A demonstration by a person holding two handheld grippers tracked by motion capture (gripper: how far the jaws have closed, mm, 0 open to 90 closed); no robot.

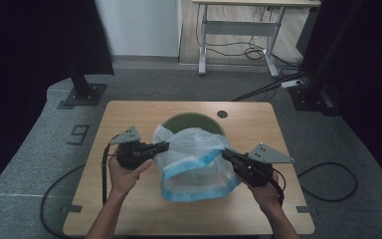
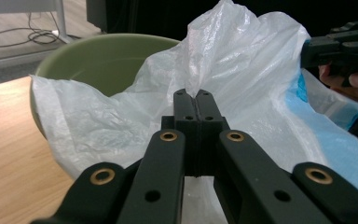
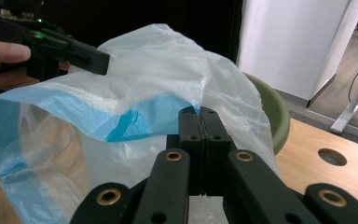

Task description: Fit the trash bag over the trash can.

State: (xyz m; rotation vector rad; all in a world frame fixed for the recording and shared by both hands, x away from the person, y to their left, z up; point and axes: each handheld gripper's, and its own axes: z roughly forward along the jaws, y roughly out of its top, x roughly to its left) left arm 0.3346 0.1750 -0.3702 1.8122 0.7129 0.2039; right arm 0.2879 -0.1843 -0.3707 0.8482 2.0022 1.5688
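Observation:
A translucent white plastic bag point(image 1: 194, 159) with a blue band along its mouth stands on the wooden table point(image 1: 129, 209), in front of a round green bin point(image 1: 189, 118). My left gripper point(image 1: 165, 146) is shut on the bag's left side; in the left gripper view its jaws point(image 2: 195, 95) pinch a fold of the white film point(image 2: 242, 70). My right gripper point(image 1: 226, 154) is shut on the bag's right side; in the right gripper view its tips point(image 3: 199, 112) clamp the plastic near the blue band point(image 3: 135, 123). The bag's mouth hangs spread between both grippers.
A small round hole point(image 1: 222, 114) sits in the table behind the bin. A white-legged desk point(image 1: 238, 30) with loose cables stands far back, and black stand bases point(image 1: 82, 94) rest on the carpet at both sides. Cables trail from each gripper to the floor.

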